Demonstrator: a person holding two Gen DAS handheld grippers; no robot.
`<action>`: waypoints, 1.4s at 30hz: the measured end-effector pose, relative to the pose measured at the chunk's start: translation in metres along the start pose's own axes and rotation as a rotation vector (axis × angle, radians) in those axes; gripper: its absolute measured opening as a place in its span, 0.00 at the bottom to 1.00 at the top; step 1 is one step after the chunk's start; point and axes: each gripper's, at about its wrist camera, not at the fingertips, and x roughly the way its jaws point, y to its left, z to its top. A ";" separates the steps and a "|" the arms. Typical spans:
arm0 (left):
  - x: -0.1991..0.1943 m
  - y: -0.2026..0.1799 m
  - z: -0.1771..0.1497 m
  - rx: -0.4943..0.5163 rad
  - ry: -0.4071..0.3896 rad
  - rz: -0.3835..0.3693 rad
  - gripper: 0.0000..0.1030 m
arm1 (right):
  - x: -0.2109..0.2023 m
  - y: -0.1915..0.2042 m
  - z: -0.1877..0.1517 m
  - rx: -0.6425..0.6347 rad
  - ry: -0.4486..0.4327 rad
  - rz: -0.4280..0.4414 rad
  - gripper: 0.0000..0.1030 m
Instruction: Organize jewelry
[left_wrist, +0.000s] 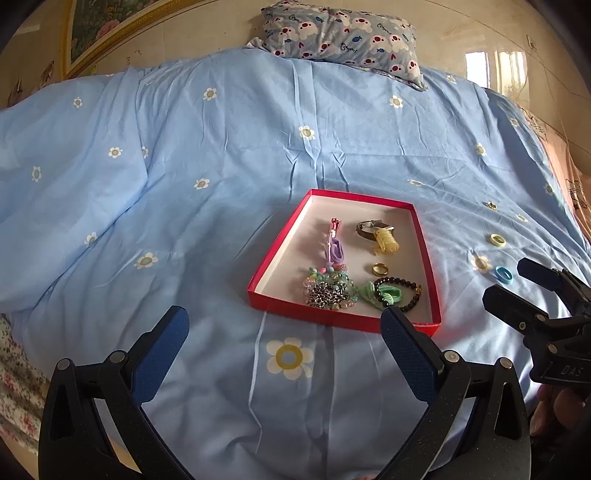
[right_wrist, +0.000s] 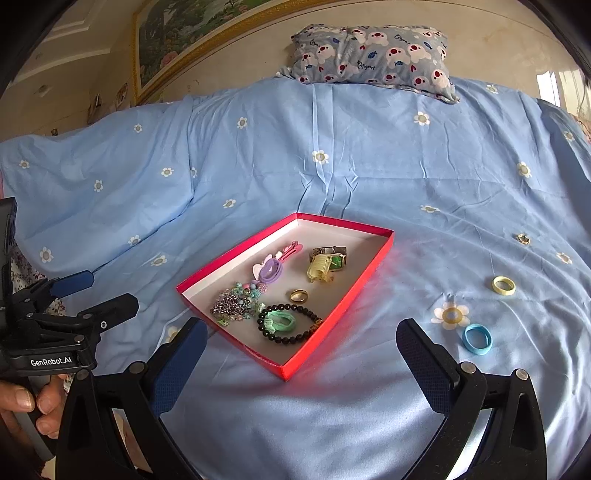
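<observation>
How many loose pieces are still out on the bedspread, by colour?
Pale yellow plastic ring: 1
Light blue plastic ring: 1
Clear yellowish ring lying on a printed flower: 1
Small gold-toned piece, too small to identify: 1
Total: 4, all to the right of the red tray.

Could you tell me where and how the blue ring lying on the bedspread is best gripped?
Probably from above, with the right gripper, which is nearer. The blue ring lies flat on the soft bedspread, clear of the red tray. Close the open fingers across its outer band at opposite sides, pressing slightly into the fabric.
</observation>
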 end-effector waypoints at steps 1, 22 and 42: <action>0.001 0.000 0.000 0.002 -0.001 -0.001 1.00 | 0.000 0.000 0.000 -0.001 0.000 -0.001 1.00; 0.000 0.003 -0.002 -0.019 0.020 -0.013 1.00 | -0.004 0.005 -0.003 -0.011 0.011 0.005 1.00; 0.000 0.002 -0.005 -0.024 0.037 -0.021 1.00 | -0.004 0.006 -0.003 -0.014 0.011 0.005 1.00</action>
